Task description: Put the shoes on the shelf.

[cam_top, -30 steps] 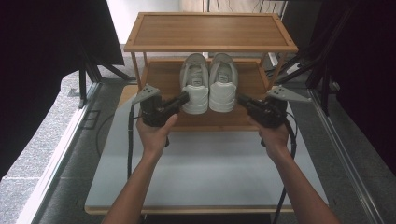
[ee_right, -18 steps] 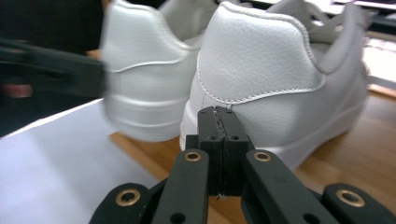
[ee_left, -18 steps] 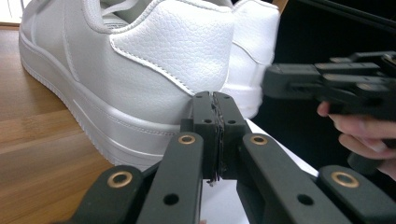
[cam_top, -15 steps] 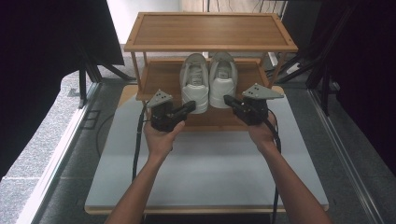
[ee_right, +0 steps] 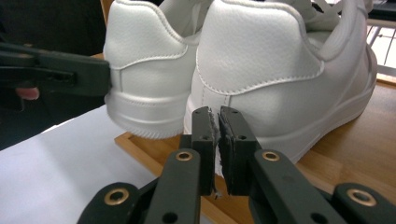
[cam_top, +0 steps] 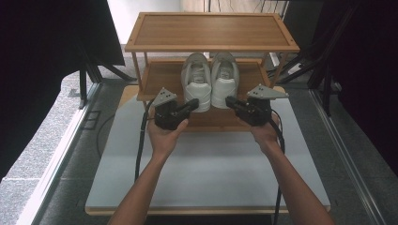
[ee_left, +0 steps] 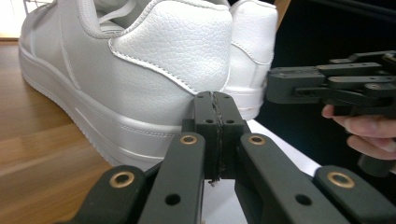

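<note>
A two-tier wooden shoe rack (cam_top: 155, 77) is seen standing at the far end of a white table (cam_top: 206, 173). Its top shelf (cam_top: 211, 30) carries nothing; on the lower shelf a pair of white leather sneakers is set side by side, heels toward the person — the left sneaker (cam_top: 196, 80) and the right sneaker (cam_top: 224, 78) touching or nearly touching along their inner sides.

The left gripper (cam_top: 191, 106) is held level in the person's left hand (cam_top: 164, 136), with its tip brought just beside the heel of the left sneaker (ee_left: 140, 88). In the left gripper view its jaws are pressed together with nothing between them, and whether they touch the heel cannot be told.

The right gripper (cam_top: 231, 101) is held in the right hand (cam_top: 264, 133), pointed at the heel of the right sneaker (ee_right: 275, 70). Its jaws have just been opened a sliver — a thin gap is seen between the pads (ee_right: 205, 130), nothing is gripped, and they stand close before the heel. Black cables are trailed back from both grippers along the forearms.
</note>
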### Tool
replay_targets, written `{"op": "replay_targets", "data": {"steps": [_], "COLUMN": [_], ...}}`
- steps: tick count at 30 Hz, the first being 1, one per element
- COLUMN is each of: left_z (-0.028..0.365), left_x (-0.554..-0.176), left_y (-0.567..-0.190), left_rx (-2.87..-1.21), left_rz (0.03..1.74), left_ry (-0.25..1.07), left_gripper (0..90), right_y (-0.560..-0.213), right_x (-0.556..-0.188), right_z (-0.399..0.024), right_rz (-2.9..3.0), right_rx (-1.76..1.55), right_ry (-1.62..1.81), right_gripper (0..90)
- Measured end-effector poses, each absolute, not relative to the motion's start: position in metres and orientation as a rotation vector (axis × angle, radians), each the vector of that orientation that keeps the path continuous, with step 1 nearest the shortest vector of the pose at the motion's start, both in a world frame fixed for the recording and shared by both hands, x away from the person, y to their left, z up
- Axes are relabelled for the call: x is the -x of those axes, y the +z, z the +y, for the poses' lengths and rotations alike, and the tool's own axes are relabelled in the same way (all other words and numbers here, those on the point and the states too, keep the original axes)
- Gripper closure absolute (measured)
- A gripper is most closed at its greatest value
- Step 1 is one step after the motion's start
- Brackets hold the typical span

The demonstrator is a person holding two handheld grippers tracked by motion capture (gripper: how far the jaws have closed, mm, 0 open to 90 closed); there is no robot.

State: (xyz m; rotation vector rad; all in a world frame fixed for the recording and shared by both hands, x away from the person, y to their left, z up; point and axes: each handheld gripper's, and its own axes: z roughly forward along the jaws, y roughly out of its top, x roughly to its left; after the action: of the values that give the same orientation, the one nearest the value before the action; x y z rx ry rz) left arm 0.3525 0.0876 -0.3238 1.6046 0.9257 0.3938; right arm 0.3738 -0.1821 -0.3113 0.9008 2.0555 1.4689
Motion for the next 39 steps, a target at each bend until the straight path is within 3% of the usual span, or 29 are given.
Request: {"op": "replay_targets", "data": {"steps": [36,39], "left_z": [0.100,0.098], "left_x": [-0.367,-0.364], "left_y": [-0.328,-0.327], "left_rx": [-1.582,-1.583], "left_rz": [0.889,0.899], "left_ry": [0.276,0.278], "left_gripper": [89.6,86.1], "right_y": [-0.317,-0.317], "right_x": [-0.363,-0.358], "right_z": [-0.186,-0.189], "right_rz": [2.133,2.119], "right_rx": [-0.816,-0.819], "right_ry": [1.506,1.525], "right_gripper": [80.3,78.8]}}
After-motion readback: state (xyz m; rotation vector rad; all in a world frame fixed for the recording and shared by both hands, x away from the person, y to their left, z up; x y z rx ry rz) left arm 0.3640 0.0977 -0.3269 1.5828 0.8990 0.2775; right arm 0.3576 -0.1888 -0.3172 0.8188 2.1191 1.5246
